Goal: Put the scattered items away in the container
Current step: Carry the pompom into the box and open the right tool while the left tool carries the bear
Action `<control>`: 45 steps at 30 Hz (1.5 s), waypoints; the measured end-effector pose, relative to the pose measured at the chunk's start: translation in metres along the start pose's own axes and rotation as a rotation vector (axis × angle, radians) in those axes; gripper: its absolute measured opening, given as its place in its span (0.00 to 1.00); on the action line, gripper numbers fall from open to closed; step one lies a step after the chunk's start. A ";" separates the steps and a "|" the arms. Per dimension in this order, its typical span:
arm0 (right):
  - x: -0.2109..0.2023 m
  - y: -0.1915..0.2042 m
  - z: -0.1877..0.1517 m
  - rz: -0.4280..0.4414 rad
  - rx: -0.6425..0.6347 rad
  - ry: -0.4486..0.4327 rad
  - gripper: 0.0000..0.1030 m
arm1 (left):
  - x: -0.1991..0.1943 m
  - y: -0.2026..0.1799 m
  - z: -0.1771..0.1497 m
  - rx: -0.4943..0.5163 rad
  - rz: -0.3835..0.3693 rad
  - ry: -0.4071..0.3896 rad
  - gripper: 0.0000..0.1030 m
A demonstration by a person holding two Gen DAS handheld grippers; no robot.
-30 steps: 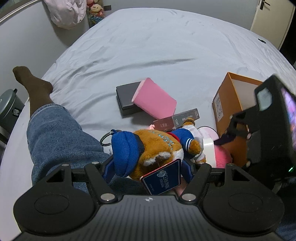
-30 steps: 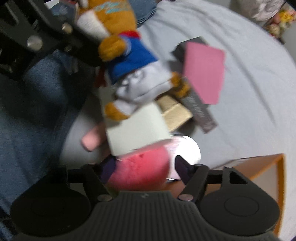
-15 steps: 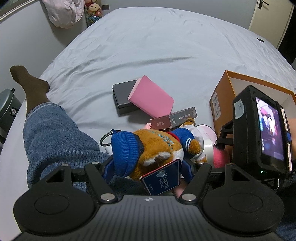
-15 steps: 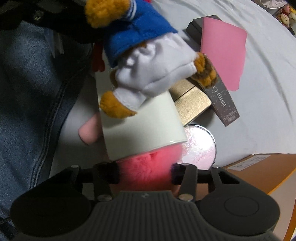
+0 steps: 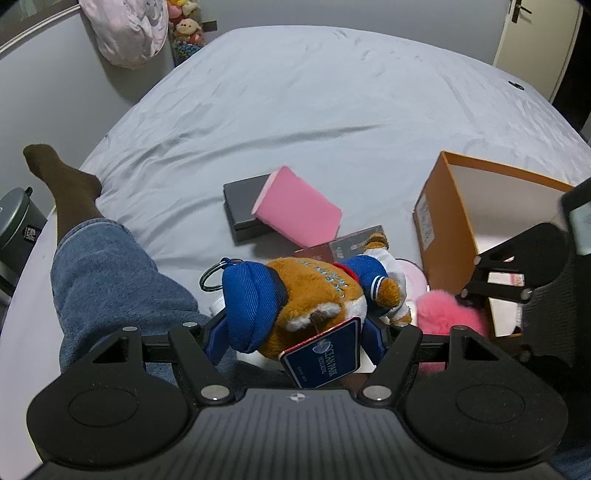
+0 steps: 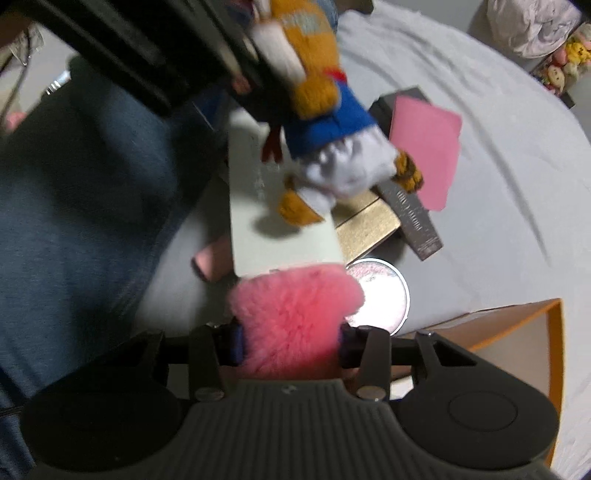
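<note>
Home bedroom: grey-sheeted bed (image 5: 295, 110), door (image 5: 532, 33), plush toys (image 5: 184, 26) in corner.

Grey-sheeted bed (image 5: 295, 110), pale walls (image 5: 48, 92)

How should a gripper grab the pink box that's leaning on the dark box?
Probably from above, pinching the pink box across its two long sides. It rests tilted on the dark box, so its raised far end is free and easiest to reach.

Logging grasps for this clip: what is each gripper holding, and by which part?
Left gripper: plush bear, held by its head. Right gripper, jaws closing: pink fluffy pompom, squeezed across its near end.
</note>
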State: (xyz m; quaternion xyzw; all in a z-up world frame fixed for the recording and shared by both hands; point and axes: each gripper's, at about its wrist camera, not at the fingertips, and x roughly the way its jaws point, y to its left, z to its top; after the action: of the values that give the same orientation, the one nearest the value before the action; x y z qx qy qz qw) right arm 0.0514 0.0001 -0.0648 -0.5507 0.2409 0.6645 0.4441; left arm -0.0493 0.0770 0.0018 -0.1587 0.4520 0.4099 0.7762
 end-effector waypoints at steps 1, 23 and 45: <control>-0.007 0.001 -0.002 -0.006 0.005 -0.014 0.45 | -0.001 -0.002 0.000 0.005 -0.004 -0.002 0.78; -0.097 -0.063 -0.057 -0.219 0.343 -0.277 0.45 | -0.027 -0.049 0.018 0.063 -0.152 -0.133 0.78; -0.098 -0.098 -0.175 -0.247 0.779 -0.219 0.45 | 0.014 -0.161 0.032 0.300 -0.362 -0.067 0.78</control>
State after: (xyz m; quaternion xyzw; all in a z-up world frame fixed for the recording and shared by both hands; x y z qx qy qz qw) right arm 0.2256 -0.1257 -0.0040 -0.2925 0.3575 0.5203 0.7183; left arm 0.0982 0.0047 -0.0121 -0.1065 0.4460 0.1972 0.8665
